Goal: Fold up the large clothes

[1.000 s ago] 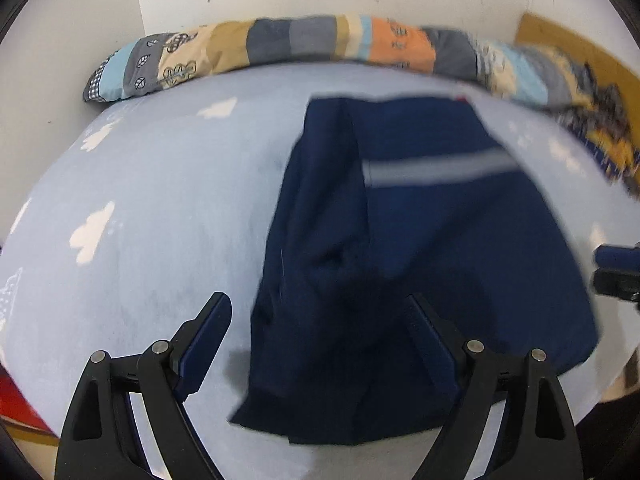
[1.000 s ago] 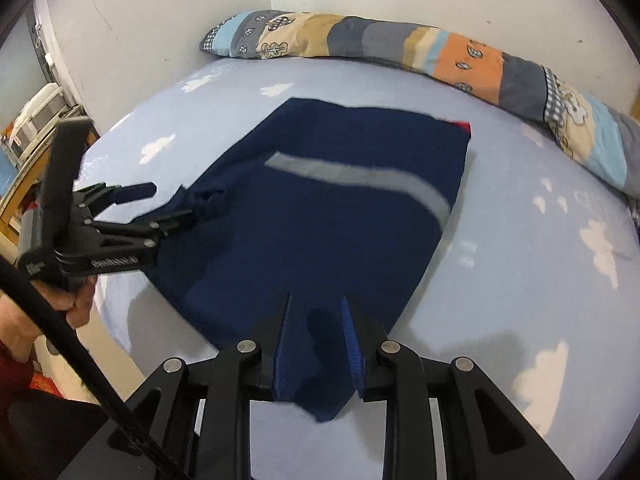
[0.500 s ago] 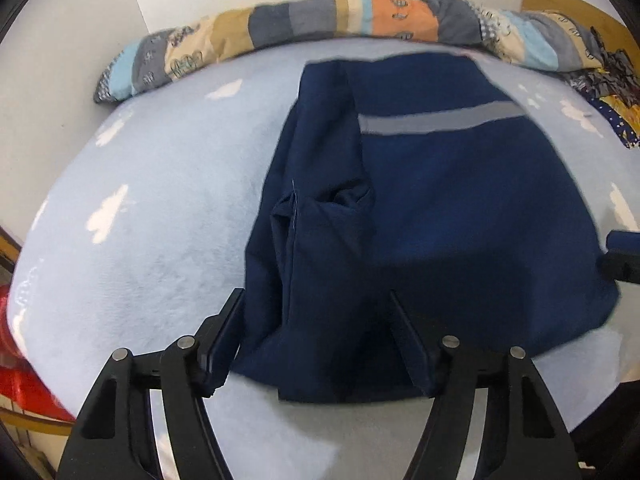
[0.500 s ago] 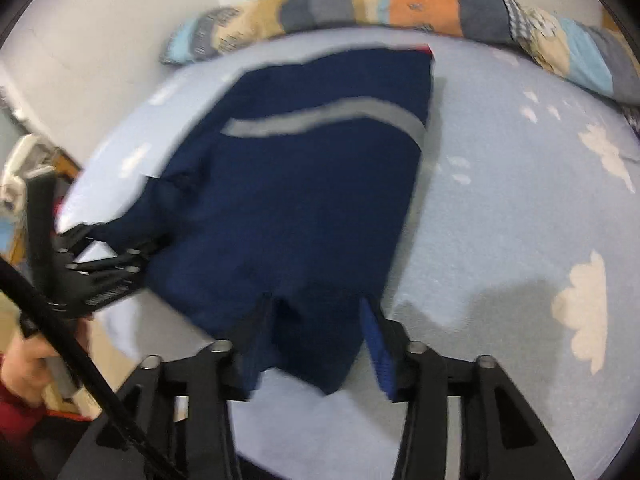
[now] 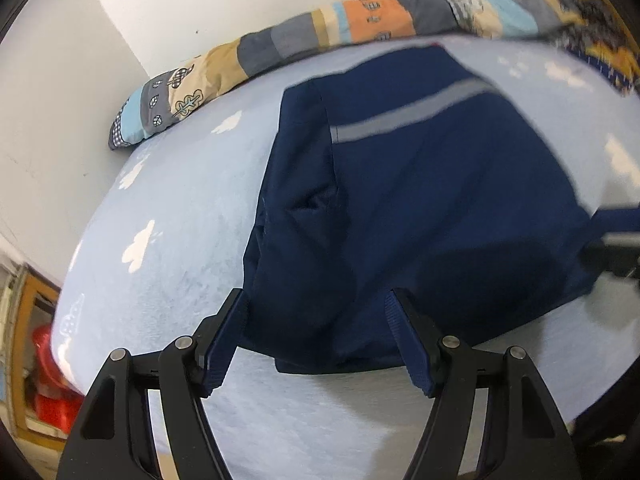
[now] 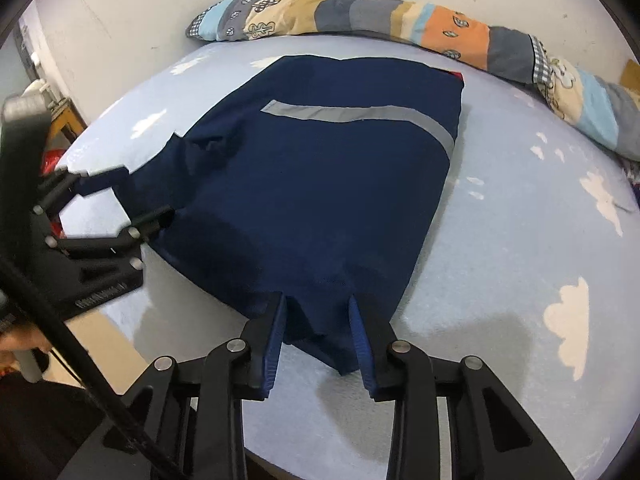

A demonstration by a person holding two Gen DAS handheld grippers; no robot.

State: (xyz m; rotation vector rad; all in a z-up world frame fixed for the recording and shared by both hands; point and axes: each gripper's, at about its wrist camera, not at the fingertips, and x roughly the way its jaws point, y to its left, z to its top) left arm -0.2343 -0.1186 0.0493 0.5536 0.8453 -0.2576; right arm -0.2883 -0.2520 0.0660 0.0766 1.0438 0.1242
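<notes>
My right gripper (image 6: 316, 336) stands with jaws partly apart astride the near corner of the navy garment (image 6: 320, 184), having just been closing, the cloth between the pads but not visibly pinched; my left gripper (image 5: 316, 340) stands with jaws wider, straddling the garment's near hem at its left corner, gripping nothing. From both sets of jaws the garment runs straight away across the pale blue bed (image 6: 520, 240), long axis near to far, its grey stripe (image 6: 352, 114) crossing the far part short of the patchwork bolster (image 6: 400, 24). I judge the coming fold carries the near hem toward the far edge, each hand being equally close to its own corner.
</notes>
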